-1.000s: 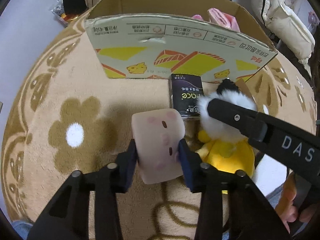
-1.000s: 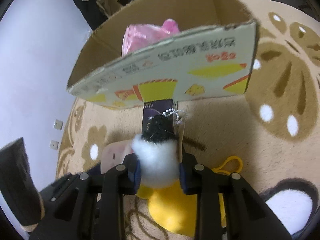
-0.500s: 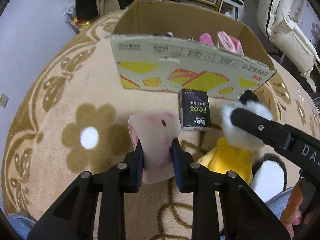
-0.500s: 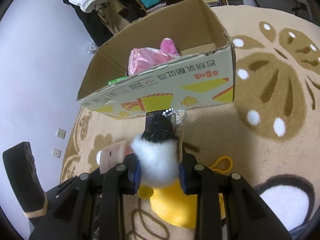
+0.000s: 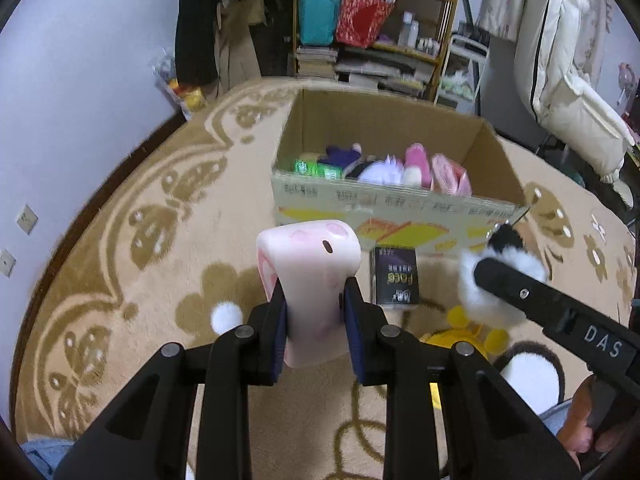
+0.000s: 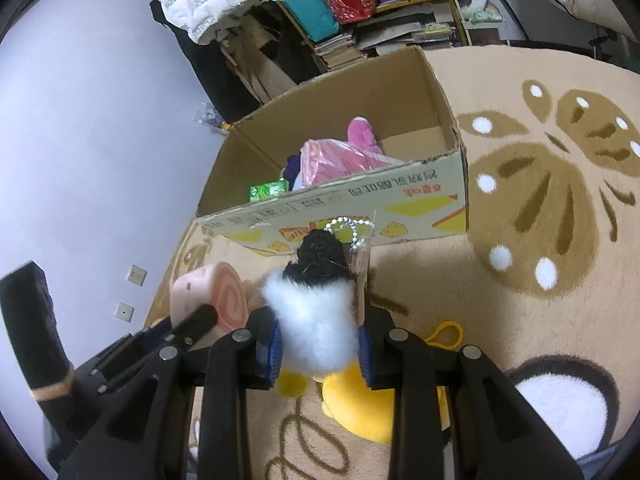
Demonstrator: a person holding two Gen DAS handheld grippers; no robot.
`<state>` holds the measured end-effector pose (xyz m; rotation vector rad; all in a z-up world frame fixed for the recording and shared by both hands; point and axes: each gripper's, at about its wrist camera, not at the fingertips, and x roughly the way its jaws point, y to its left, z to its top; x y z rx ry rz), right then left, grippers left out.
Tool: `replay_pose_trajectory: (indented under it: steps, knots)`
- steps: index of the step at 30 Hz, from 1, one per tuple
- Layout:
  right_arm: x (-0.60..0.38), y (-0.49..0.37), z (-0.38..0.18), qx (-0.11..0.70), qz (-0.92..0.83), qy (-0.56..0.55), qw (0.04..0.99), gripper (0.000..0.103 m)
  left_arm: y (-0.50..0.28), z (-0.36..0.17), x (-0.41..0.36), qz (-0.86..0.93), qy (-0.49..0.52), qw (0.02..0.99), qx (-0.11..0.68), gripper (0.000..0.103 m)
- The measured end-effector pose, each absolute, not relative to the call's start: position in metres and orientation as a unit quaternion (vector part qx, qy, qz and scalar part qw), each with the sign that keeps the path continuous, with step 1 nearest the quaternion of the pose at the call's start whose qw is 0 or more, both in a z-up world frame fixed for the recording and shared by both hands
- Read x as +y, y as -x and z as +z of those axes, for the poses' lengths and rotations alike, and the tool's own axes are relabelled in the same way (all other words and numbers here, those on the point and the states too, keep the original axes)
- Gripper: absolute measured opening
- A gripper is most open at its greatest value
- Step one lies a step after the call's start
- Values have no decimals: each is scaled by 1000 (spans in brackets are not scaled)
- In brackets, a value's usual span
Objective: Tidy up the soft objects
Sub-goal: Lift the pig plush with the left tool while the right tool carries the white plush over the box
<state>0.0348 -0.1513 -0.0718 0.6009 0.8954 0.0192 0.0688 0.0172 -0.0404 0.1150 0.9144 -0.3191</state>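
Observation:
My left gripper (image 5: 314, 322) is shut on a pink roll-cake squishy (image 5: 310, 268) and holds it above the rug; the squishy also shows in the right wrist view (image 6: 212, 296). My right gripper (image 6: 318, 338) is shut on a white fluffy plush with a black top (image 6: 318, 312), also seen in the left wrist view (image 5: 500, 280). An open cardboard box (image 5: 396, 204) stands ahead with several soft toys inside (image 5: 416, 164); it shows too in the right wrist view (image 6: 360, 200). A yellow plush (image 6: 360, 404) lies on the rug under my right gripper.
A black tissue pack (image 5: 395, 280) lies on the rug in front of the box. The beige patterned rug (image 5: 160, 240) covers the floor. Cluttered shelves (image 5: 372, 28) and a white folded mattress (image 5: 560, 80) stand behind the box.
Both grippers have risen and pulled back from the box, so its inside now shows. The left gripper closed tighter on the pink squishy.

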Motion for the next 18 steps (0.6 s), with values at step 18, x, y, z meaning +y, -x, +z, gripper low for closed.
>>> replay_pose_trajectory:
  steps: [18]
  knots:
    - [-152, -33, -33, 314, 46, -287, 904, 32, -88, -9, 14, -140, -59, 923, 355, 25]
